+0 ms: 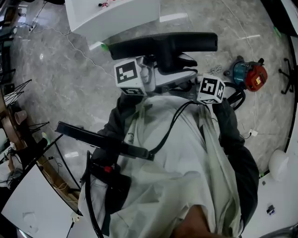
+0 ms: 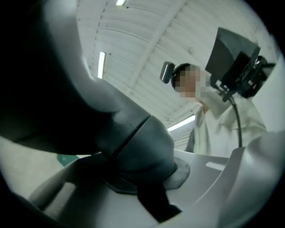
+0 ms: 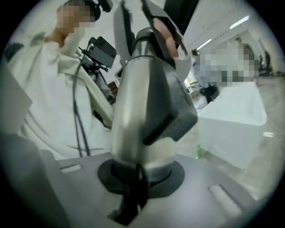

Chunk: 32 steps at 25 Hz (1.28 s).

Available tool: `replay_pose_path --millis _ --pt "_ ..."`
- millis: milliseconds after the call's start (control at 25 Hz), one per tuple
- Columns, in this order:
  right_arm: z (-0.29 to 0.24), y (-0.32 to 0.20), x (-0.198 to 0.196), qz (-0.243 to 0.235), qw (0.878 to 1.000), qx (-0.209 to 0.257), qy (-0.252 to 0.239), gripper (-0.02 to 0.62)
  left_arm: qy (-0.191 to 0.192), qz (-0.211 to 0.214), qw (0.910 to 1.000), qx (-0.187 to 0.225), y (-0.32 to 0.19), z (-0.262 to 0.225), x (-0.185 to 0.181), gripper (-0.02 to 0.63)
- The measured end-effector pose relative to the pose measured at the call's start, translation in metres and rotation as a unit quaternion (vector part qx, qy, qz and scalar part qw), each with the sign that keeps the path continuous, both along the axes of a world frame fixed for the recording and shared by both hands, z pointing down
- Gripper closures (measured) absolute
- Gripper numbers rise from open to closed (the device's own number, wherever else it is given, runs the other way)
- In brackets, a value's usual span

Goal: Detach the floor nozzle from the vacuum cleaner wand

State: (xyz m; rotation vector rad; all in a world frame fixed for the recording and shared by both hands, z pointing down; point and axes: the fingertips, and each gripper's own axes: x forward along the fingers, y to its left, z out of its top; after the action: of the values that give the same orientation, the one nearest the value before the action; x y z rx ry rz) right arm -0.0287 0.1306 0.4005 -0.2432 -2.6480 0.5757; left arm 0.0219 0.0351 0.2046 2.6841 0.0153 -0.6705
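The black floor nozzle [image 1: 163,44] is held up in front of my chest, its grey neck [image 1: 173,76] between the two marker cubes. My left gripper [image 1: 150,80] comes in from the left and my right gripper [image 1: 195,86] from the right, both close on that neck. In the left gripper view the grey swivel joint [image 2: 138,142] fills the middle, sitting right at the left gripper [image 2: 142,191]. In the right gripper view a silver tube [image 3: 133,102] with a dark grey latch [image 3: 171,107] stands in a black collar at the right gripper [image 3: 133,187]. The pads themselves are hidden.
A red and blue vacuum canister [image 1: 249,75] lies on the marble floor at the right, with its dark hose [image 1: 237,98] near my right arm. A white table [image 1: 111,14] stands beyond the nozzle. A long black bar [image 1: 102,138] crosses my left side. Cables run over the floor.
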Motion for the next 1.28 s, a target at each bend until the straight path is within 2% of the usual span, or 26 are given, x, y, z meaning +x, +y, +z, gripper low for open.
replay_pose_path --millis 40,80,120,200,240,280,320,360,400,440,480,520,600,640,680,720,800,880,920,960,1040,1080,1120,1160,1200,1280 --pt "-0.006 0.007 0.001 -0.026 0.999 -0.024 -0.012 0.557 0.015 0.016 0.9997 0.002 0.002 -0.004 -0.001 0.531" --pt "-0.008 0.006 0.0 -0.028 0.999 -0.038 -0.017 0.557 0.02 0.01 0.9997 -0.013 -0.003 -0.003 -0.002 0.531" --pt "-0.007 0.0 -0.002 -0.008 0.999 -0.041 -0.012 0.558 0.015 -0.014 0.9991 -0.037 -0.014 0.001 -0.003 0.532" --pt "0.006 -0.024 -0.003 0.085 0.996 -0.007 0.03 0.558 -0.02 -0.089 0.9918 -0.089 -0.039 0.015 -0.005 0.531" --pt "0.015 -0.039 -0.001 0.151 0.986 0.027 0.065 0.558 -0.051 -0.141 0.9821 -0.114 -0.052 0.025 -0.006 0.531" --pt "0.025 -0.055 0.001 0.219 0.968 0.065 0.103 0.558 -0.087 -0.198 0.9661 -0.141 -0.063 0.036 -0.009 0.531" --pt "0.033 -0.066 0.004 0.272 0.948 0.096 0.135 0.558 -0.119 -0.252 0.9454 -0.169 -0.072 0.047 -0.014 0.531" --pt "0.039 -0.071 0.006 0.301 0.933 0.114 0.158 0.558 -0.142 -0.293 0.9256 -0.193 -0.078 0.058 -0.019 0.531" --pt "0.042 -0.071 0.006 0.308 0.928 0.12 0.169 0.558 -0.153 -0.314 0.9134 -0.209 -0.081 0.064 -0.024 0.531" --pt "0.043 -0.069 0.004 0.298 0.932 0.119 0.168 0.558 -0.154 -0.315 0.9124 -0.211 -0.08 0.066 -0.025 0.531" --pt "0.042 -0.063 0.003 0.274 0.943 0.111 0.155 0.558 -0.147 -0.296 0.9225 -0.2 -0.075 0.062 -0.023 0.531" --pt "0.039 -0.054 0.002 0.235 0.958 0.097 0.131 0.555 -0.132 -0.257 0.9415 -0.175 -0.065 0.055 -0.017 0.531" --pt "0.026 -0.024 0.003 0.122 0.989 0.056 0.064 0.555 -0.073 -0.135 0.9841 -0.091 -0.03 0.03 -0.002 0.532" --pt "0.016 -0.007 0.004 0.06 0.997 0.03 0.034 0.555 -0.039 -0.071 0.9956 -0.046 -0.011 0.017 0.002 0.532" --pt "0.008 0.008 0.005 0.008 1.0 0.007 0.012 0.557 -0.012 -0.022 0.9996 -0.012 0.005 0.006 0.003 0.532" --pt "0.002 0.017 0.005 -0.024 1.0 -0.012 0.0 0.555 0.005 0.005 1.0 0.003 0.013 0.0 0.003 0.531" --pt "0.001 0.016 0.002 -0.022 0.999 -0.028 -0.001 0.555 0.007 -0.006 0.9998 -0.019 0.006 0.003 0.0 0.531" --pt "0.012 -0.003 -0.001 0.052 0.998 -0.01 0.026 0.558 -0.015 -0.067 0.9951 -0.071 -0.017 0.017 -0.004 0.531" --pt "0.02 -0.015 -0.001 0.106 0.993 0.014 0.051 0.558 -0.035 -0.104 0.9895 -0.094 -0.027 0.025 -0.005 0.532" --pt "0.028 -0.027 0.001 0.164 0.982 0.044 0.082 0.558 -0.061 -0.147 0.9805 -0.116 -0.037 0.033 -0.008 0.532" --pt "0.04 -0.046 0.004 0.257 0.951 0.098 0.139 0.558 -0.114 -0.238 0.9509 -0.161 -0.052 0.049 -0.016 0.532" --pt "0.043 -0.05 0.005 0.275 0.942 0.111 0.154 0.558 -0.131 -0.272 0.9364 -0.18 -0.057 0.056 -0.02 0.532" --pt "0.044 -0.05 0.004 0.276 0.941 0.115 0.159 0.558 -0.136 -0.285 0.9301 -0.188 -0.058 0.058 -0.023 0.532" --pt "0.042 -0.048 0.002 0.264 0.945 0.114 0.152 0.557 -0.13 -0.274 0.9358 -0.18 -0.055 0.056 -0.024 0.532" --pt "0.04 -0.042 -0.002 0.24 0.955 0.111 0.137 0.557 -0.115 -0.241 0.9511 -0.156 -0.047 0.05 -0.022 0.531" --pt "0.031 -0.021 -0.007 0.158 0.979 0.093 0.091 0.555 -0.067 -0.131 0.986 -0.079 -0.017 0.03 -0.014 0.531"
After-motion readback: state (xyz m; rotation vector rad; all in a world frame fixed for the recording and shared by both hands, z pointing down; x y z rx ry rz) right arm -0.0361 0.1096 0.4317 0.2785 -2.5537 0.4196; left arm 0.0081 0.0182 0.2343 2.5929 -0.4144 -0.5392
